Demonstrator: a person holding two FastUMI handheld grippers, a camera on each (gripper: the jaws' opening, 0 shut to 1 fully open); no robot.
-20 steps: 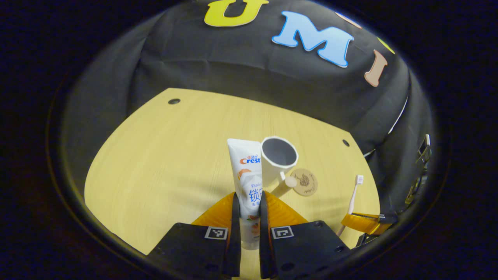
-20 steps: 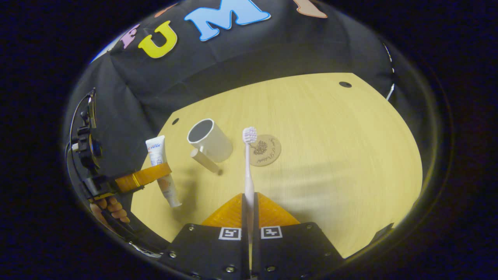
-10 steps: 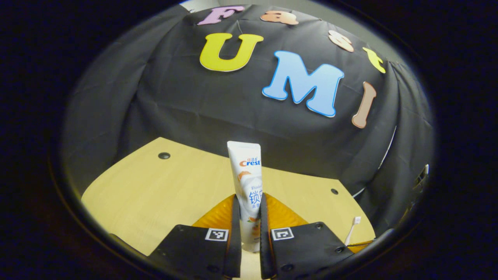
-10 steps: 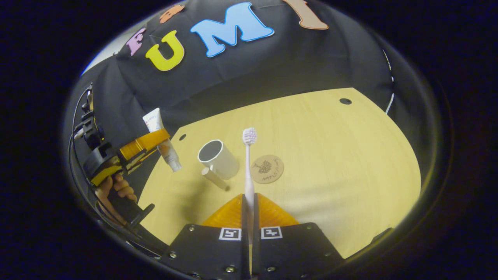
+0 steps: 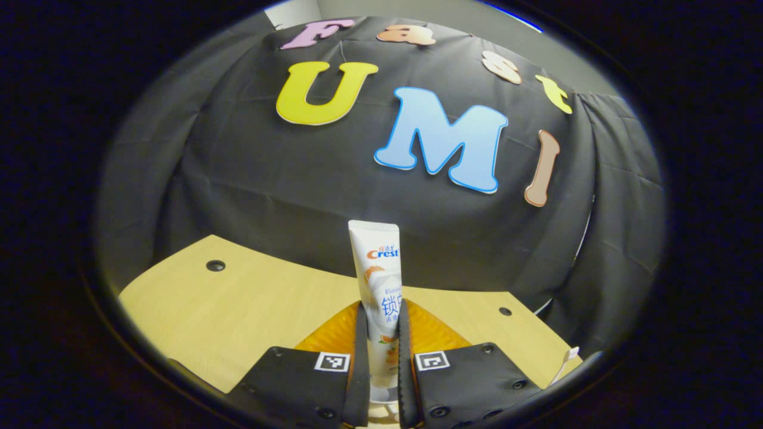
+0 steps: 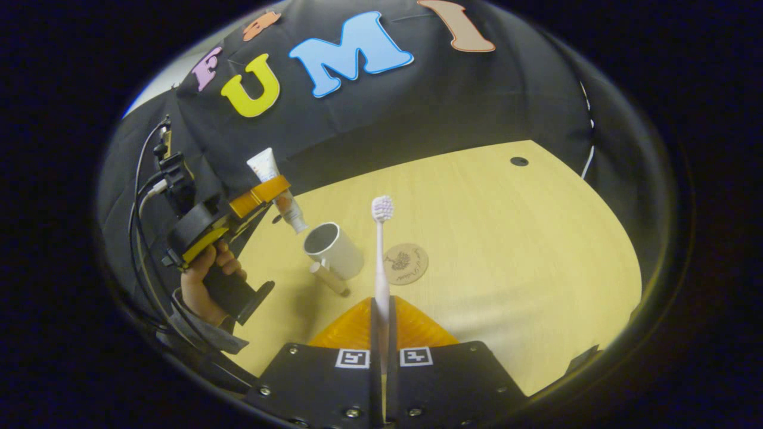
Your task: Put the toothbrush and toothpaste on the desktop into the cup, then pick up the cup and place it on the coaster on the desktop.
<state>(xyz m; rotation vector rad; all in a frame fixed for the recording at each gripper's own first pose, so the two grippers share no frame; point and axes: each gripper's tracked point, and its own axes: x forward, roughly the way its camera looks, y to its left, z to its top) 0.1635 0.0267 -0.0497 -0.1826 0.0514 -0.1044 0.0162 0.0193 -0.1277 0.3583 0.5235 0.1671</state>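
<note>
Left claw [image 5: 379,351] pinches the toothpaste [image 5: 377,280] between both fingers, the tube standing upright out of them with its crimped end at 12 o'clock; in the right gripper view this left claw [image 6: 271,190] hangs above the table [image 6: 506,250] with the tube's capped end pointing down, just above and at about 10 o'clock of the cup [image 6: 334,250]. Right claw [image 6: 380,333] is pressed onto the handle of the toothbrush [image 6: 380,262], bristles up at 12 o'clock. The cup stands upright on the table, its handle toward 6 o'clock, with the round coaster [image 6: 406,263] just beside it at 3 o'clock. A hand [image 6: 205,286] grips the left claw's handle.
</note>
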